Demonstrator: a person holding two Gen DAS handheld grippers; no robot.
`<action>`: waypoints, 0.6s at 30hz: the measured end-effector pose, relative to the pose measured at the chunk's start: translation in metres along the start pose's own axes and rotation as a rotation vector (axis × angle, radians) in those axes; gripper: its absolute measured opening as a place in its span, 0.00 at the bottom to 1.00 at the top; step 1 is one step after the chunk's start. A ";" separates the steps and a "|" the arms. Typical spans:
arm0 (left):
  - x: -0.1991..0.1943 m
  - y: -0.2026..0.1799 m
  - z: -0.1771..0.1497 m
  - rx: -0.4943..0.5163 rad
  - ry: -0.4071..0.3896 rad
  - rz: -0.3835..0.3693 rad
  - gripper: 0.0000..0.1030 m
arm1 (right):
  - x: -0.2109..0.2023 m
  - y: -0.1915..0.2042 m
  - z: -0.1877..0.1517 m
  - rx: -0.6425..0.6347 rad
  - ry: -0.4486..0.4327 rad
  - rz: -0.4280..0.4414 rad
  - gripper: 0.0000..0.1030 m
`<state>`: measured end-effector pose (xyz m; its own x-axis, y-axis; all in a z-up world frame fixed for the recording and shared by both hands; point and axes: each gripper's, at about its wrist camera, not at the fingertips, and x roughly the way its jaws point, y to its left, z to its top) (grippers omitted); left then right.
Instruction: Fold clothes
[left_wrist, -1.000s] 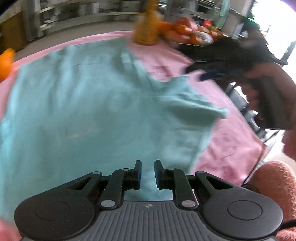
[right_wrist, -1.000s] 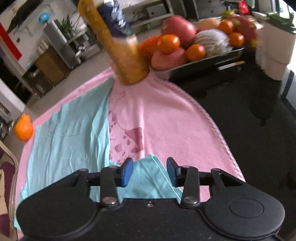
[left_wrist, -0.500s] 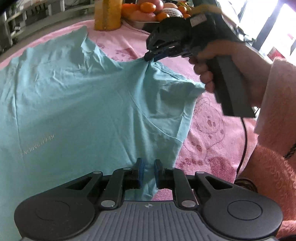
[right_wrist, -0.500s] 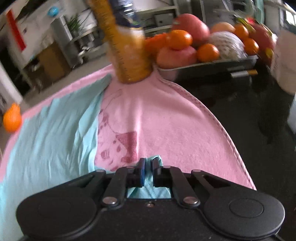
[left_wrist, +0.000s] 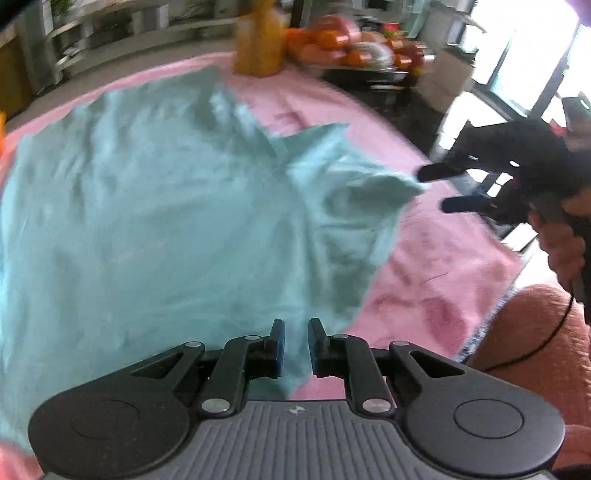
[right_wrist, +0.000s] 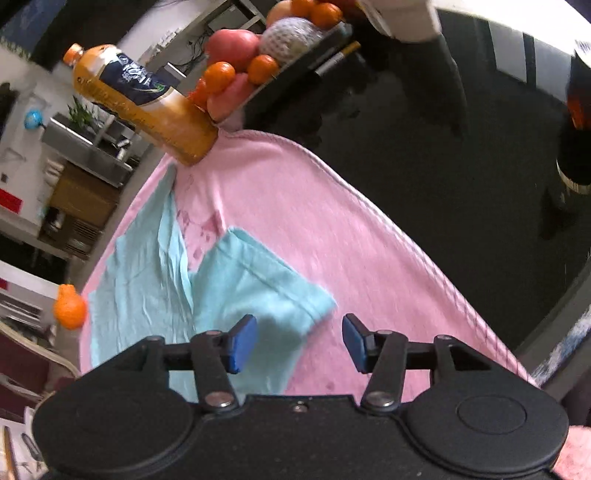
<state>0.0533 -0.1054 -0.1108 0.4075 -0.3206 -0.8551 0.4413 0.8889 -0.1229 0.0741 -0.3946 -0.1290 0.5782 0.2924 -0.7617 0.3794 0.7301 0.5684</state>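
A teal T-shirt (left_wrist: 166, 221) lies spread on a pink blanket (left_wrist: 443, 266). My left gripper (left_wrist: 295, 343) hovers over the shirt's near hem, its fingers a little apart, and it is open. The right sleeve (left_wrist: 376, 192) lies rumpled, pointing right. Just off its tip, my right gripper (left_wrist: 443, 188) is held open by a hand (left_wrist: 565, 240). In the right wrist view, the right gripper (right_wrist: 299, 343) stands wide open with nothing in it. The sleeve (right_wrist: 258, 288) lies flat just ahead of and under its left finger. The shirt body (right_wrist: 140, 288) stretches left.
An orange drink bottle (right_wrist: 147, 107) stands at the blanket's far corner beside a tray of fruit (right_wrist: 258, 48). A small orange fruit (right_wrist: 68, 308) sits at the far left. Bare black tabletop (right_wrist: 461, 166) lies right of the blanket. A pink-sleeved arm (left_wrist: 535, 332) is at the right.
Half a second ago both grippers were shut on the shirt. The right gripper has opened wide, dropped the sleeve and drawn back right. The left gripper's fingers have parted slightly.
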 end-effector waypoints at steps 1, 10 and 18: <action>0.004 0.002 -0.001 -0.015 0.012 0.009 0.12 | 0.005 -0.004 -0.001 0.003 -0.003 0.007 0.47; 0.019 -0.014 -0.007 0.067 0.022 -0.007 0.11 | 0.023 -0.015 0.001 -0.005 -0.164 -0.032 0.02; 0.008 -0.017 -0.012 0.112 0.010 0.031 0.12 | 0.022 0.004 -0.003 -0.134 -0.227 -0.146 0.10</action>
<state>0.0394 -0.1188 -0.1218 0.4152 -0.2895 -0.8625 0.5150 0.8563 -0.0396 0.0861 -0.3833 -0.1439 0.6767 0.0440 -0.7349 0.3807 0.8334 0.4005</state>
